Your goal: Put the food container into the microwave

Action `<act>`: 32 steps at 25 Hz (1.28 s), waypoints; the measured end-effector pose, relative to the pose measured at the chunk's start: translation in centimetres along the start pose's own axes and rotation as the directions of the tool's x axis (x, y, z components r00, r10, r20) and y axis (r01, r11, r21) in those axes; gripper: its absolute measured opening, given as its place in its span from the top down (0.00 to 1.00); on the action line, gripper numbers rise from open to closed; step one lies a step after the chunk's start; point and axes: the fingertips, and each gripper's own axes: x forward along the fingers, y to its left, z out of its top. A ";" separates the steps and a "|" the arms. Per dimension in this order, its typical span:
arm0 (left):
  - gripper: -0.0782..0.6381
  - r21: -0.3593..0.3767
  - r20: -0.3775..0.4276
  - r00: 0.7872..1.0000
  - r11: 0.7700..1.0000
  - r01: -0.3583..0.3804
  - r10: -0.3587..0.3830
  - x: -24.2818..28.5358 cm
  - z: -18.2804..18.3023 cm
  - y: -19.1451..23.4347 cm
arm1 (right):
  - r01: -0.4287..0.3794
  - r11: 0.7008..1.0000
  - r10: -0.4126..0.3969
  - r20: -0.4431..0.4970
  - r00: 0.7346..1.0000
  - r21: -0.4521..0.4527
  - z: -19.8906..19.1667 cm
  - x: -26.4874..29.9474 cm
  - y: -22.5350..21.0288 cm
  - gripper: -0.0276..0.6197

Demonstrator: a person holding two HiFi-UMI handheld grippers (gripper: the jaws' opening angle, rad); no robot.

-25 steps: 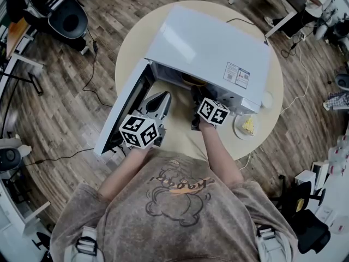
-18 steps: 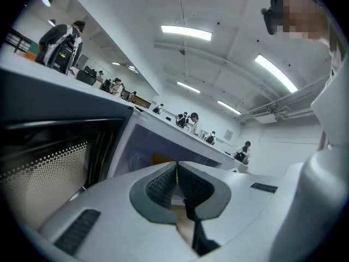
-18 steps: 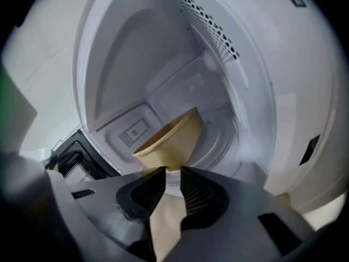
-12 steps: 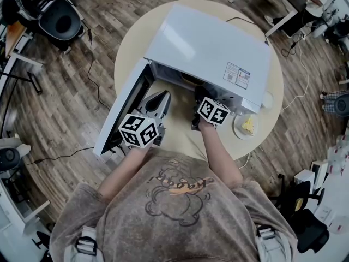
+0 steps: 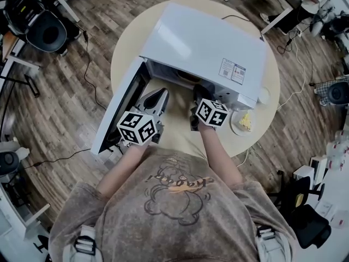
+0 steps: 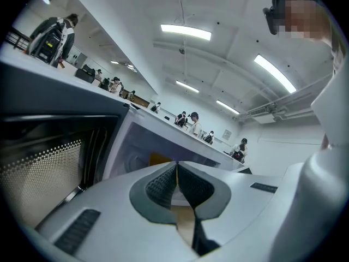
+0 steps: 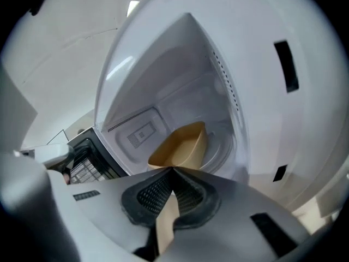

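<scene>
Tan food container (image 7: 182,143) inside the open microwave (image 5: 202,42) on its glass plate (image 7: 223,146), just beyond the tips of the right gripper (image 7: 172,169) — jaws just closed together, nothing between them, left gripper (image 6: 176,164) likewise closed and empty, beside the open door (image 5: 117,111).

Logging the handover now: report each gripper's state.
Left gripper: shut, empty.
Right gripper: fingers just closed, shut, nothing between them; food container lies just beyond.
</scene>
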 end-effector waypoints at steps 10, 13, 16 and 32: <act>0.84 0.008 0.009 1.000 1.000 0.007 -0.007 -0.8 -0.1 -1.6 | -0.020 0.991 0.026 0.041 0.999 -0.129 1.3 -5.9 1.4 0.96; 0.84 0.018 0.008 1.000 1.000 0.014 -0.014 -1.0 -0.2 -2.3 | -0.026 0.981 0.038 0.061 0.997 -0.193 1.9 -8.2 1.6 0.96; 0.84 0.026 0.005 1.000 1.000 0.018 -0.018 -1.2 -0.2 -3.1 | -0.023 0.974 0.041 0.078 0.996 -0.224 2.2 -10.6 1.6 0.96; 0.84 0.075 0.038 0.996 0.993 -0.088 0.085 -4.8 -1.6 -4.9 | -0.029 0.945 0.071 0.119 0.990 -0.326 1.8 -19.0 -0.2 0.96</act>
